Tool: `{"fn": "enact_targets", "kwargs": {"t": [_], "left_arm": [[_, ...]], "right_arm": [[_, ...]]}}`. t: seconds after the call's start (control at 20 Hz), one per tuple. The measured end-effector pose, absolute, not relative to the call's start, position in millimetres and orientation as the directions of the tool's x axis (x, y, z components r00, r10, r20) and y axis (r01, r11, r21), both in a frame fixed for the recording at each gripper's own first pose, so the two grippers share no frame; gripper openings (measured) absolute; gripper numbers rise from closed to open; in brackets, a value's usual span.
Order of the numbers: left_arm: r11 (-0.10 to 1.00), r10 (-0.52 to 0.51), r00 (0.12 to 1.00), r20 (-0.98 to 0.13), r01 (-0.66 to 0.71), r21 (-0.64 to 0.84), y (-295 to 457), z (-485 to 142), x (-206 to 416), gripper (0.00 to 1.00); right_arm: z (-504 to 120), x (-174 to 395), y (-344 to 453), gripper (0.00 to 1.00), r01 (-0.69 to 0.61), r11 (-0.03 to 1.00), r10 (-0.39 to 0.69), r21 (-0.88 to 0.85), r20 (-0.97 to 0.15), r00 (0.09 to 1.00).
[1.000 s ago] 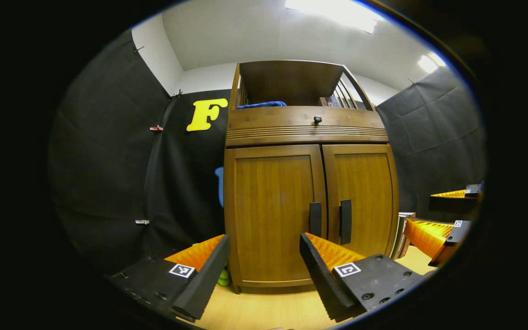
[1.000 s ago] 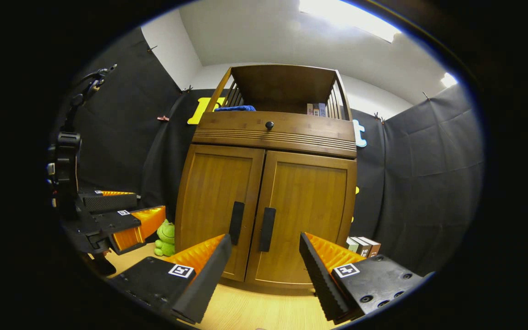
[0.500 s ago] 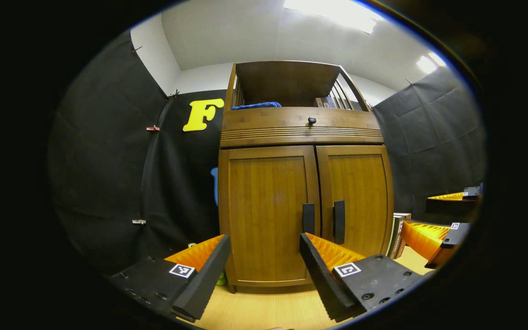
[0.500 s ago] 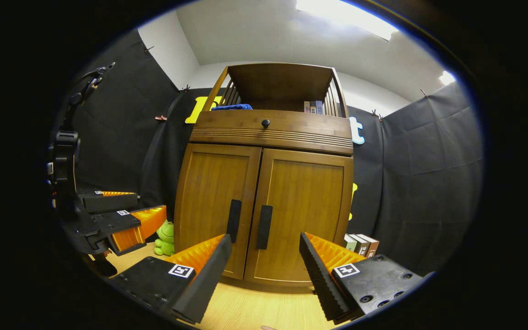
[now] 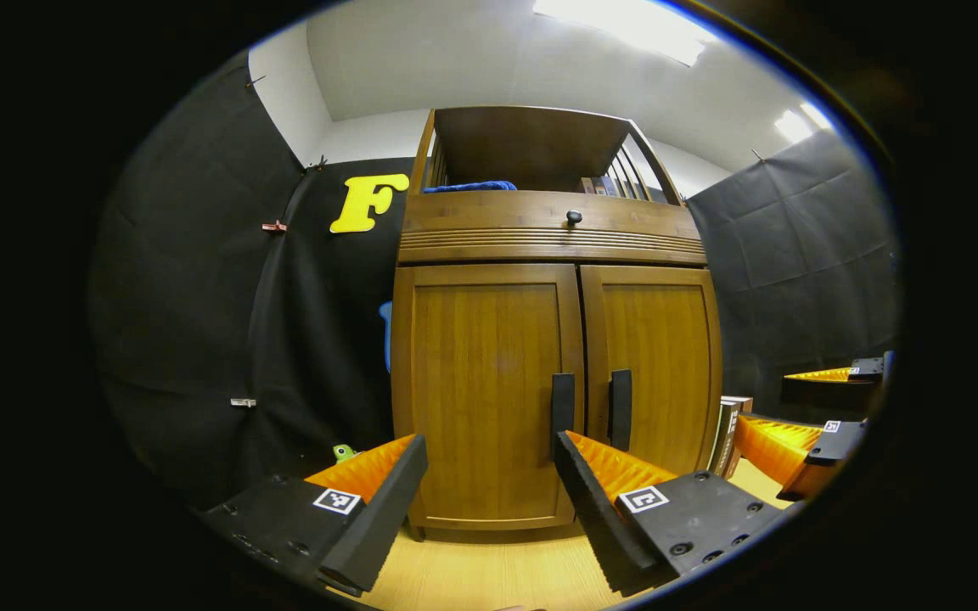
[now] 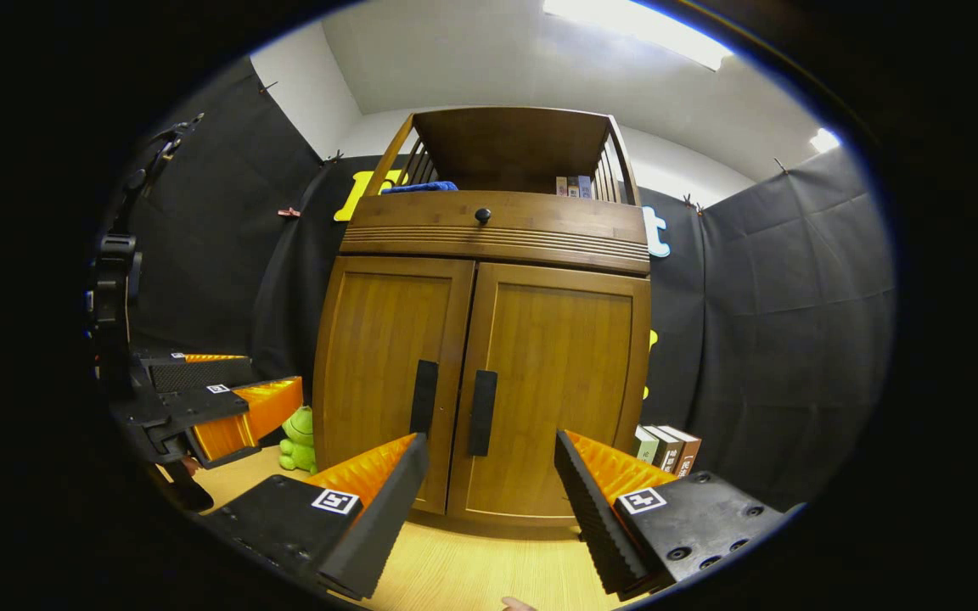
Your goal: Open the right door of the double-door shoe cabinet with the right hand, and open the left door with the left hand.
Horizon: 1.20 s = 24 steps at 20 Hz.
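Left claw open at frame bottom, right claw open too; both cabinet doors closed at centre, handles untouched.

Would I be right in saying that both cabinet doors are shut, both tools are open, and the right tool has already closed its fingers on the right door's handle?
Not quite: the right tool is open and short of the right door's handle, gripping nothing, as the right gripper view shows. The rest holds: both cabinet doors are shut, and the left tool is open too.

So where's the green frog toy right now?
In the right gripper view, the green frog toy sits on the floor just left of the shoe cabinet.
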<state>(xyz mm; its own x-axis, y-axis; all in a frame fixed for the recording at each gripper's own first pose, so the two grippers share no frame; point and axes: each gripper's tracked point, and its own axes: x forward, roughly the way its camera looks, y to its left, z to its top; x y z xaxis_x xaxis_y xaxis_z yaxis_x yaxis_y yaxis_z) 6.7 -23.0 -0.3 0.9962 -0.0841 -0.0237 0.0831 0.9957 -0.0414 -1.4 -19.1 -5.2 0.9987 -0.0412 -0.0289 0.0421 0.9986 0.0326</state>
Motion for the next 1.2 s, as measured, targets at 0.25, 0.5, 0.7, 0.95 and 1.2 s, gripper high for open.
{"fn": "enact_targets", "kwargs": {"t": [0.25,0.5,0.7,0.95,1.2], "left_arm": [[0.993,-0.113,0.993,-0.035,0.111,-0.046,-30,-4,15,0.95],[0.991,-0.13,0.991,-0.036,0.128,-0.042,-28,-5,17,0.94],[0.991,-0.126,0.991,-0.043,0.124,-0.054,-19,-8,18,0.94],[0.992,-0.112,0.992,-0.05,0.109,-0.057,-5,-14,21,0.94],[0.992,-0.112,0.992,-0.059,0.108,-0.066,7,-20,28,0.94]], "right_arm": [[-10,6,-24,0.95,0.05,0.998,-0.048,0.045,-0.046,0.998],[-12,15,-24,0.95,0.059,0.997,-0.056,0.059,-0.052,0.997],[-17,33,-20,0.94,0.057,0.997,-0.053,0.06,-0.06,0.997],[-26,67,-6,0.95,0.043,0.997,-0.039,0.058,-0.067,0.997],[-37,110,3,0.94,0.038,0.997,-0.034,0.06,-0.07,0.997]]}}
